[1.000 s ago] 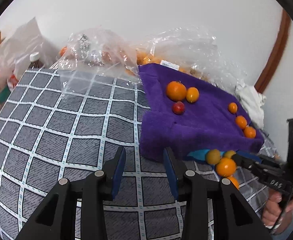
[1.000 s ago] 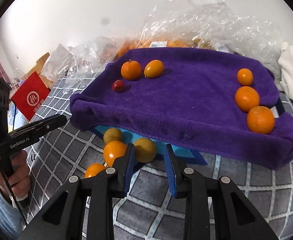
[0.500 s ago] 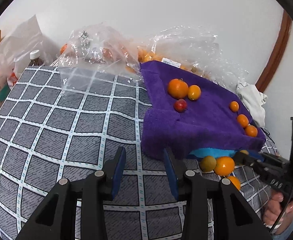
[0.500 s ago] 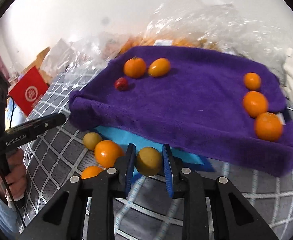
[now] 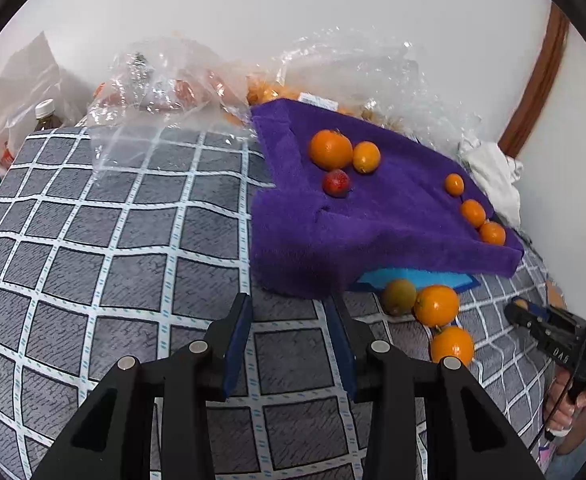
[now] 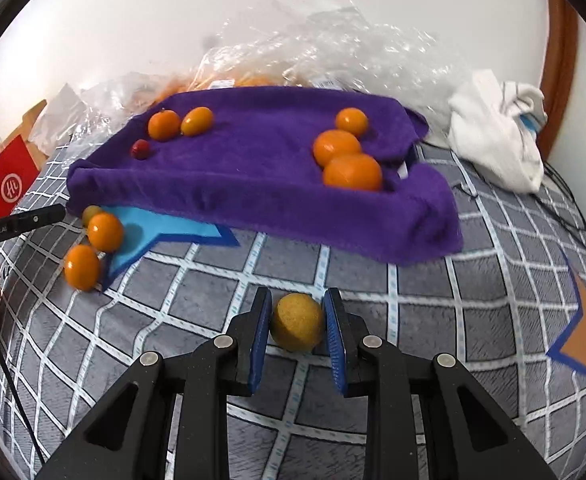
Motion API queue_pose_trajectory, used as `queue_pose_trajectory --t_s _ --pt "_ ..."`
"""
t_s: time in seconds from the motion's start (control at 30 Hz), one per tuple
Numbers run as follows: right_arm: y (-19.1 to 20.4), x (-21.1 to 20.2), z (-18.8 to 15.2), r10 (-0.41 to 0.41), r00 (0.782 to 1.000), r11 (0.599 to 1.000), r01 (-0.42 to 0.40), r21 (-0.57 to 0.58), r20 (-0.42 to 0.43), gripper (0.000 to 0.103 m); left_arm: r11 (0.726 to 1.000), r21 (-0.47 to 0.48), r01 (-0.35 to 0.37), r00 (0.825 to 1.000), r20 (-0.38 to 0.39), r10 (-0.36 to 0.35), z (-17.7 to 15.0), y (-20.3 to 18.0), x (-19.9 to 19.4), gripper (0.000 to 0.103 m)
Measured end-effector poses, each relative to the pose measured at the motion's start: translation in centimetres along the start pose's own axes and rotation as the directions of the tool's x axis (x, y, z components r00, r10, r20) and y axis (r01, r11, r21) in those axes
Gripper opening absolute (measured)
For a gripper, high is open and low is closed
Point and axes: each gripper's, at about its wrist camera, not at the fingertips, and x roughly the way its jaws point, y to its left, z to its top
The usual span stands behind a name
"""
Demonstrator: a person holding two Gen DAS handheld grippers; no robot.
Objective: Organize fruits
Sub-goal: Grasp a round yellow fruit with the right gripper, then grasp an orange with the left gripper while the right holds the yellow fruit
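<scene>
Yellowish fruit (image 6: 297,328) clamped in right gripper (image 6: 297,334) jaws, underside hidden.

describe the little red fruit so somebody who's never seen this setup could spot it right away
Find the purple towel spread on the grey checked cover. Near its far left corner an orange and a yellow-orange oval fruit lie side by side. The red fruit lies just in front of that orange; it is the only red fruit and the smallest on the towel.
</scene>
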Motion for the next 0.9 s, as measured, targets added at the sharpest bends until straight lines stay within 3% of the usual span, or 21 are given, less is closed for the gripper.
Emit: queue_pose_trajectory --t_s 0.13,0.27,0.5,0.73,0.9 --pt "0.2 0.1 -0.2 -0.016 1.0 1.0 0.016 -0.003 -0.009 0.029 1.0 0.008 -0.006 1.0 -0.001 0.006 -0.1 -0.1 -0.1 0.049" --pt "0.4 0.3 -0.2 -0.017 1.0 1.0 0.017 -0.014 -0.014 0.029 1.0 0.012 0.003 1.0 -0.007 -0.003 0.0 -0.1 0.1 0.053" --pt "-0.4 0.0 -0.3 0.017 1.0 0.999 -0.017 0.035 0.001 0.027 0.999 0.032 -0.004 1.0 -0.01 0.004 0.0 -0.3 0.1 0.054" --pt "-1.2 -0.8 -0.4 0.034 0.999 0.996 -0.038 0.085 0.04 0.027 0.999 0.021 0.04 0.999 0.021 -0.04 -0.2 -0.6 -1.0 0.05" --pt "-1.7 -1.0 -0.5 0.046 0.998 0.992 -0.052 0.112 0.053 0.027 0.983 0.047 0.179 0.984 -0.027 -0.178 -0.6 -4.1 -1.9 0.05"
